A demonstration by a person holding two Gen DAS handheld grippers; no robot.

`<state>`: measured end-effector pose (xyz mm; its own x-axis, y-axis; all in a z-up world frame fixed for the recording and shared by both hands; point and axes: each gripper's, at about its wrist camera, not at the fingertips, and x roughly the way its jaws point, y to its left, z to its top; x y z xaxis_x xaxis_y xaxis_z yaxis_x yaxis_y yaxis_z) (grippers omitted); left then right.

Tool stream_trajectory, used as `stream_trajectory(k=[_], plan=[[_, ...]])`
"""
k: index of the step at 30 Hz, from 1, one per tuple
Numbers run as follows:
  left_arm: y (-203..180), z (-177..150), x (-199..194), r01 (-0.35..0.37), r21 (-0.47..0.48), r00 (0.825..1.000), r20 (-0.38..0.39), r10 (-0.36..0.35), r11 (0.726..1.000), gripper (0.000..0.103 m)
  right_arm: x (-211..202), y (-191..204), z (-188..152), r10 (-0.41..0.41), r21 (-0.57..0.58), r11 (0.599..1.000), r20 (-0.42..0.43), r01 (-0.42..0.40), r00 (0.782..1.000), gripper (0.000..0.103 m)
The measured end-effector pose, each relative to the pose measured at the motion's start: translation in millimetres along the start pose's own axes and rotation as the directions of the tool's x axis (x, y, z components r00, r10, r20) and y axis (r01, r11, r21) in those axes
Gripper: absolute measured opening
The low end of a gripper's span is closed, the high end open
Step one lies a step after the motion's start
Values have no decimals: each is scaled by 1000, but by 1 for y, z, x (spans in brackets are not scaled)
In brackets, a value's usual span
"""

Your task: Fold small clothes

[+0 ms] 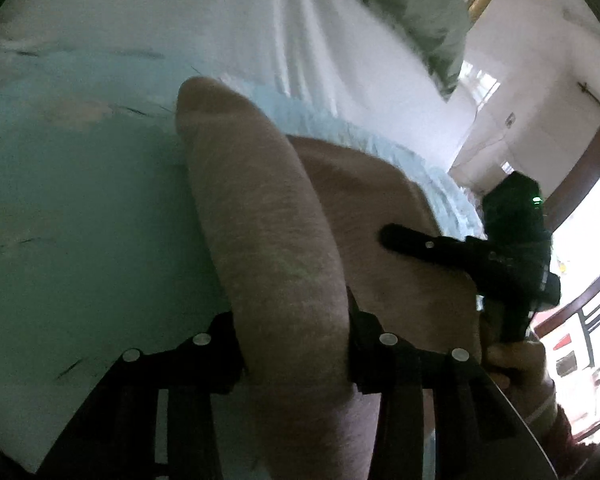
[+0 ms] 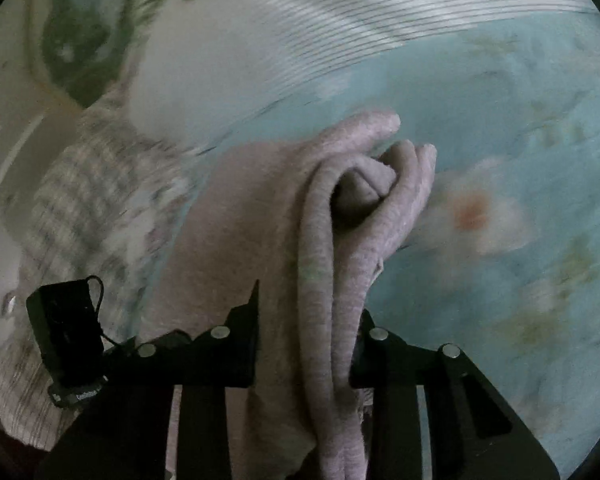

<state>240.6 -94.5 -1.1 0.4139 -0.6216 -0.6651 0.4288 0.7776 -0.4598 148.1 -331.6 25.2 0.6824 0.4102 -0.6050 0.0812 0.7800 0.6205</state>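
Bunching between both tools, the pinkish-beige knit garment (image 1: pixel 268 240) is off the bed at its near edge and lies on the pale blue flowered bedsheet (image 1: pixel 60 200) further out. In the left wrist view the left tool (image 1: pixel 296 344) is clamped on a thick rolled fold of the cloth, which runs away from the camera as a long ridge towards the sheet. In the right wrist view the right tool (image 2: pixel 308 344) is likewise closed on a gathered bundle of the same garment (image 2: pixel 332 248), several layers of it squeezed between the jaws and ending in a loose knot of folds ahead. The right tool also shows at the right of the left view (image 1: pixel 512 248), just beside the cloth's far edge.

The step in hand looks like carrying a pinched edge across to make a fold; both views are smeared. The next move calls for laying the held edge down flat on the rest of the garment, keeping the two grips level so the fold line stays straight, then letting go.

The garment's long axis appears to run away from the tools, though the bunching hides its true outline. A striped grey-and-white cloth (image 2: pixel 80 200) lies near on the left, and white bedding (image 1: pixel 260 20) beyond.
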Motion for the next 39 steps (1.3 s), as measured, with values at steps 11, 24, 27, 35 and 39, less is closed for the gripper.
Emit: stream_trajectory(k=[11,24,27,35,39], plan=[[89,-76,-107,-165,-150,985,34,172,975,43,112,67,-65,104,-40,993,-168,-112,980,35],[103,-113,-134,-280,-173,955,52,293,944,71,45,75,-60,-53,-49,997,27,54,998,69],[96,-113,-154,-279,-151,950,100,295,948,67,49,91,-50,-20,-99,995,-9,19,1000,69],[76,-120,-162,-139,-114,981,121,153,984,64,115,64,-19,115,67,992,-131,-107,985,29],[64,-127,-151,-122,-89,988,87,129,989,61,122,75,-3,102,14,995,-116,-102,988,13]])
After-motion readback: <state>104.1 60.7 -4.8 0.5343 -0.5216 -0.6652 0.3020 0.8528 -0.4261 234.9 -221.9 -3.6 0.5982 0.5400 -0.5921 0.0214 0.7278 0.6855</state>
